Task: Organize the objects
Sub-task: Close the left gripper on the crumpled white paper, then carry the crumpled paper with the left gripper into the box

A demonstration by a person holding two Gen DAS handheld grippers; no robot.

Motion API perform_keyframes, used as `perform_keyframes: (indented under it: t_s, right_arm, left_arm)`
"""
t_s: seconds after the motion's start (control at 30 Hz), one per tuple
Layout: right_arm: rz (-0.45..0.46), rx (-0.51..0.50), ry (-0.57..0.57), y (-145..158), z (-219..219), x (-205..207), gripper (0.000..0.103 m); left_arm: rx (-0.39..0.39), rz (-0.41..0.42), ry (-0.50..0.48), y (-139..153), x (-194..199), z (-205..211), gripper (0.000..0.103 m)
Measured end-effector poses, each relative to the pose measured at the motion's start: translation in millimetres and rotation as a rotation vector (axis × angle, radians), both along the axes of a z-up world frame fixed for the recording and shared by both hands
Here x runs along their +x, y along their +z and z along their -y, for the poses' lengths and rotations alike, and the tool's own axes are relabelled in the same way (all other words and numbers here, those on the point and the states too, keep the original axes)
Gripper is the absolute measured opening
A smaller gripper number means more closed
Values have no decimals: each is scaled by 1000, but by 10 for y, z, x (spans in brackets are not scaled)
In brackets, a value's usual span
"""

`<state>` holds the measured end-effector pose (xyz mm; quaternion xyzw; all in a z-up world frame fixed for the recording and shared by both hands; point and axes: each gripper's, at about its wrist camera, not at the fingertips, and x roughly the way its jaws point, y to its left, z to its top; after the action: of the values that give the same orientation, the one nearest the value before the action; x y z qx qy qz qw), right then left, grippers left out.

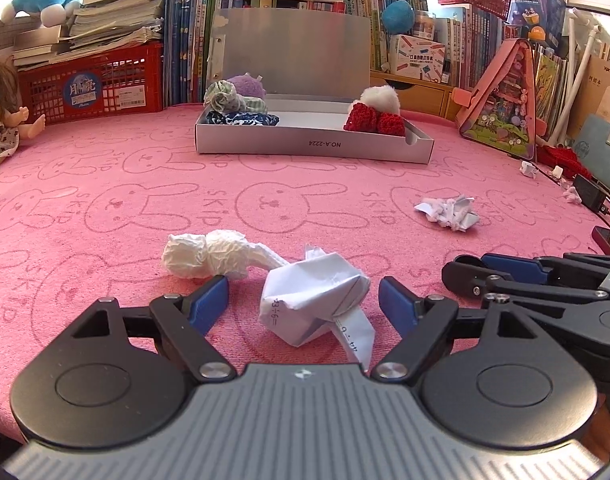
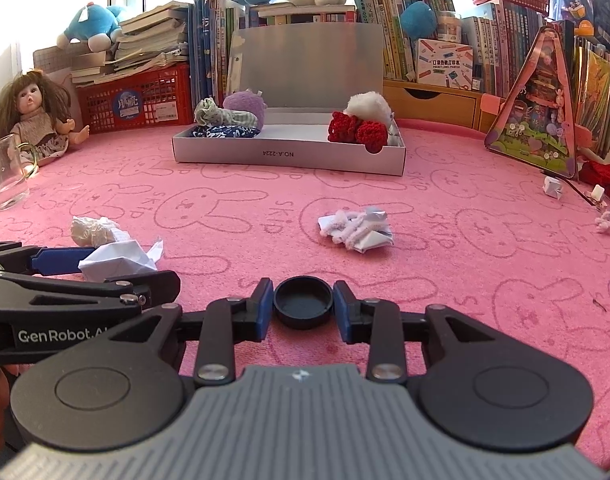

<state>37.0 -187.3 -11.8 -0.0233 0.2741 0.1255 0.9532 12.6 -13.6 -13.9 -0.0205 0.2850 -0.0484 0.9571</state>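
Note:
My left gripper (image 1: 303,286) is open, low over the pink rabbit-print cloth (image 1: 105,208). A crumpled sheet of white paper with printed sums (image 1: 317,300) lies between its blue pads (image 1: 209,304) without touching either. In the right wrist view the same paper (image 2: 117,260) sits between the left gripper's fingers (image 2: 61,260). My right gripper (image 2: 303,286) is shut on a small round black cap (image 2: 303,308), hollow side up, just above the cloth. A white tissue wad (image 1: 203,254) lies just beyond the left pad.
A silver box (image 1: 313,144) with its lid up stands at the back, holding rolled socks and red knitted pieces (image 1: 375,120). Another paper scrap (image 2: 355,230) lies mid-cloth. A glass (image 2: 7,176) and a doll (image 2: 37,120) are far left. Books, a red basket (image 1: 93,88) and plush toys line the back.

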Motion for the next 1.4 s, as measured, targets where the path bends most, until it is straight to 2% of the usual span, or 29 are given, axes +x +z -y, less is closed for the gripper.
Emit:
perform_keyframes:
  t_s: [0.23,0.57,1.4]
  right_arm:
    - [-6,14,5,-2,0,3,39]
    - [-15,40,6,-1,-58,-21,38]
    - [-26,102,-1,98,-54,82,38]
  left_arm:
    - [-9,-1,29,5,-45,12,83]
    - [-16,4,14,27,-104,45,57]
    - [-17,19,11,164,-16,27,54]
